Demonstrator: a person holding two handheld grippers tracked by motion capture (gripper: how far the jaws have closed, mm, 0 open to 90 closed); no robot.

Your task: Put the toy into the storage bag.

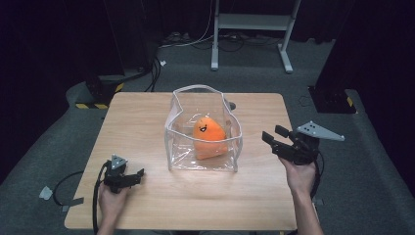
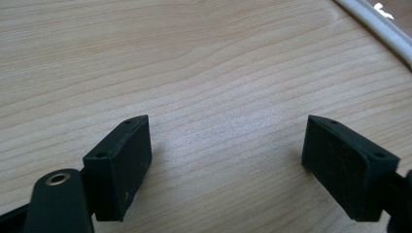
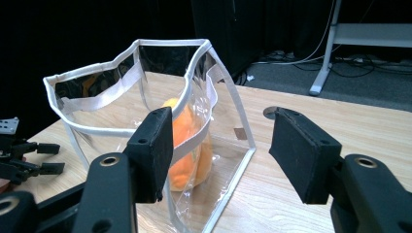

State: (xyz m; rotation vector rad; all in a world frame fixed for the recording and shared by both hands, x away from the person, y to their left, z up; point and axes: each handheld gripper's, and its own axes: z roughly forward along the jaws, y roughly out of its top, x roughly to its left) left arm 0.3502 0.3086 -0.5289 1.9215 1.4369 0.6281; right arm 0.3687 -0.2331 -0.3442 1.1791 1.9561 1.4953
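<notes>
Resting low on the near left part of the wooden table point(image 1: 147, 205), the left gripper point(image 1: 139, 175) has its jaws spread wide with nothing between them, and in the left gripper view they frame bare wood with the white edging of the clear bag point(image 2: 369, 24) just at the far corner. The right gripper point(image 1: 274, 134) hovers off the table to the right of the bag, jaws also wide and empty, aimed at its near corner. The clear bag point(image 1: 205, 132) stands open in the middle of the table, and the orange plush toy point(image 1: 209, 137) sits upright inside it, leaning toward the back. The main risk, as I judge it, is the bag itself: it is light, floppy and unsupported, so a push from the right gripper alone could slide or tip it, since the left gripper is well apart and not bracing it. The white trim point(image 3: 228, 92) is thin and may slip from the pads. Reaching in could snag a strap point(image 3: 104, 97) or collapse the opening over the toy.
</notes>
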